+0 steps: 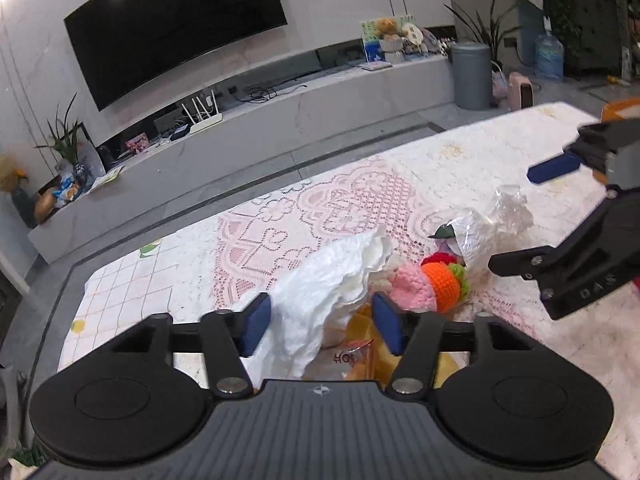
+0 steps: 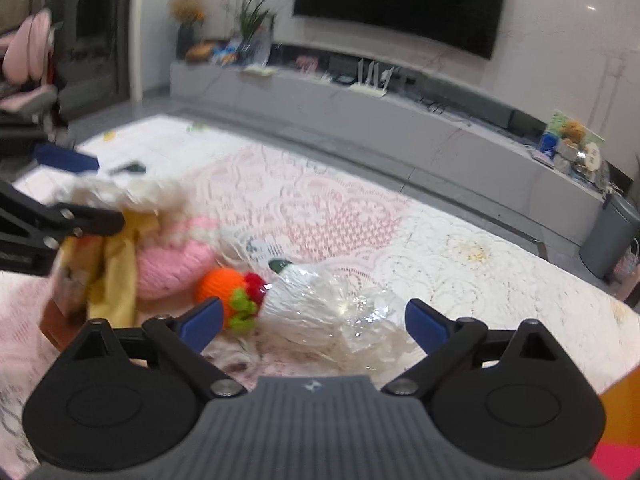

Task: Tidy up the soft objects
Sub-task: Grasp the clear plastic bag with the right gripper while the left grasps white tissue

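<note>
Lace-covered worktop point(image 1: 360, 200) fills mid-frame in the left wrist view, television and grey console behind. Left gripper point(image 1: 320, 322), jaws apart, straddles a white crumpled tissue point(image 1: 320, 292) at lower centre, apparently lining up a grasp; knitted toy point(image 1: 428, 284) lies just right.

Right wrist view: right gripper point(image 2: 314, 322), jaws apart, hovers over crinkled clear wrap point(image 2: 340, 312) at lower centre, touching nothing. Left-frame items are blurred.

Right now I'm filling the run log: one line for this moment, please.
left gripper: open around crumpled white tissue | right gripper: open over clear crinkled plastic wrap | pink-and-orange crocheted toy: on lace tablecloth
</note>
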A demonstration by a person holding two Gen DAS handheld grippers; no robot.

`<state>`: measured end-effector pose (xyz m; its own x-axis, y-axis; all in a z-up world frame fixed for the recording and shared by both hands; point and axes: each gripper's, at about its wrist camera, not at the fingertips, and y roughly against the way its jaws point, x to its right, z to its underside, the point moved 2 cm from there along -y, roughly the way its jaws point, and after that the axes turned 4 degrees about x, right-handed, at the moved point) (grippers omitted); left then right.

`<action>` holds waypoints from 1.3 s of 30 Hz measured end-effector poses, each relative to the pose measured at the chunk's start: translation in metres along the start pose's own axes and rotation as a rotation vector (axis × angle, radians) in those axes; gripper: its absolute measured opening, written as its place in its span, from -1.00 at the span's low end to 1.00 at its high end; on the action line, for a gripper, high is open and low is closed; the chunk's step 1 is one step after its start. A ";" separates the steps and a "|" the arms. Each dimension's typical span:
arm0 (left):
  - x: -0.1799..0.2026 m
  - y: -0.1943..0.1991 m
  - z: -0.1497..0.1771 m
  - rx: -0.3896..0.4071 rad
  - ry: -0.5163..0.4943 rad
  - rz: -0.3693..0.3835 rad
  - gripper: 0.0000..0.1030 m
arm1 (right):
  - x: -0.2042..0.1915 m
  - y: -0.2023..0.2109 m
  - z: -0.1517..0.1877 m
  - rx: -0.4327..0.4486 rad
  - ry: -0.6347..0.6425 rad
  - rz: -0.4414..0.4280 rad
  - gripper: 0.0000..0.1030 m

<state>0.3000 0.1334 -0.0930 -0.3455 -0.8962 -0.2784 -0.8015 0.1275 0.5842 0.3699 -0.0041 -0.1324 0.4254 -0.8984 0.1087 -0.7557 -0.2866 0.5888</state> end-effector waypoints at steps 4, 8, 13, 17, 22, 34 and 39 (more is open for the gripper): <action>0.001 -0.003 -0.001 -0.011 0.000 -0.017 -0.25 | 0.002 -0.019 0.002 -0.061 0.088 0.041 0.88; -0.001 -0.001 -0.001 -0.005 0.014 -0.033 -0.59 | 0.006 -0.031 0.007 -0.108 0.114 0.041 0.87; -0.003 0.003 -0.004 0.012 0.043 -0.035 -0.67 | 0.004 -0.039 0.016 -0.145 0.157 0.053 0.46; -0.005 0.005 -0.007 0.019 0.061 -0.047 -0.70 | 0.003 -0.038 0.021 -0.143 0.201 0.101 -0.25; -0.008 0.015 -0.015 0.056 0.079 -0.068 -0.73 | 0.002 -0.030 0.022 -0.124 0.230 0.108 -0.41; -0.014 0.075 -0.051 0.148 0.129 -0.107 -0.73 | 0.006 0.037 -0.005 -0.032 0.142 0.112 -0.45; -0.005 0.105 -0.055 0.159 0.150 -0.097 -0.73 | 0.002 0.074 -0.015 0.004 0.106 0.077 -0.45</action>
<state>0.2448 0.1275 0.0117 -0.1964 -0.9591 -0.2040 -0.8983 0.0926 0.4296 0.3228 -0.0223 -0.0768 0.4167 -0.8775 0.2376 -0.7897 -0.2199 0.5727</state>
